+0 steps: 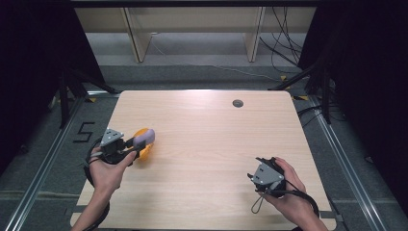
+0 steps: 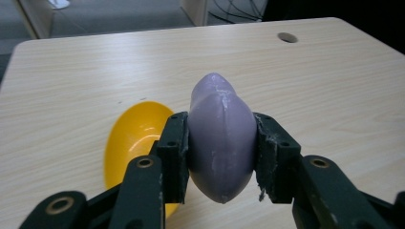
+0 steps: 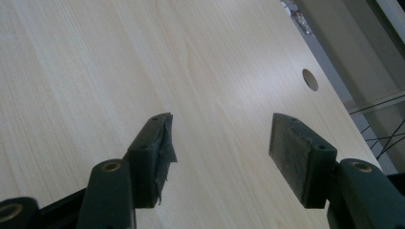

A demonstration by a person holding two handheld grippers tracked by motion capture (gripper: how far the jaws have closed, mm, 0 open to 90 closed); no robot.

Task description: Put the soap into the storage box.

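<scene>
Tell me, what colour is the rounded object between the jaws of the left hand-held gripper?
Pale purple; the rounded object shows best in the left gripper view.

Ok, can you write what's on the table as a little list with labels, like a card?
left gripper: shut on the purple lump, held just above the table
purple lump: smooth, rounded, pointed at both ends
yellow bowl: on the table, below and left of the lump in the left gripper view
right gripper: open, nothing between the jaws
table: light wood, with a round hole near the far edge
</scene>
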